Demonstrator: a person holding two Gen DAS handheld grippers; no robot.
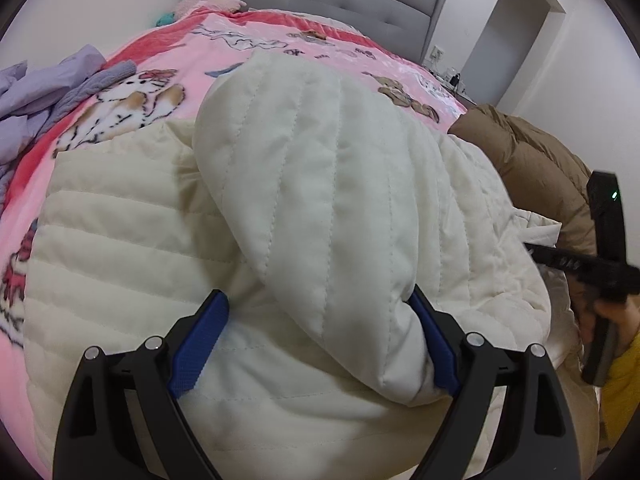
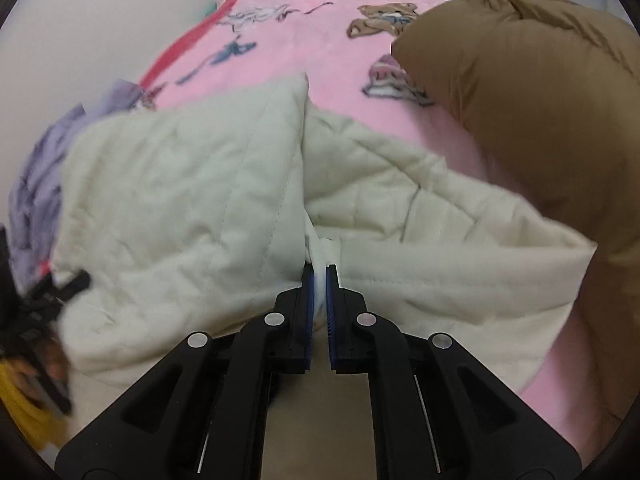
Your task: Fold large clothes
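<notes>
cream quilted jacket; pink cartoon-print blanket; brown puffer coat.

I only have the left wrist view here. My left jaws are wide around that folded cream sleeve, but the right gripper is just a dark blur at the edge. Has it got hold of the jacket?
Observer: Yes. The right gripper is shut on a thin white edge of the cream quilted jacket, pinched between its blue pads.
Operator: Where on the jacket is that edge?
Observer: At the near edge, in the gap where the folded panel meets the rest of the jacket.
Operator: Anything crowding it on that side?
Observer: The brown puffer jacket bulks up to the right, lying against the cream one's far right part.
</notes>
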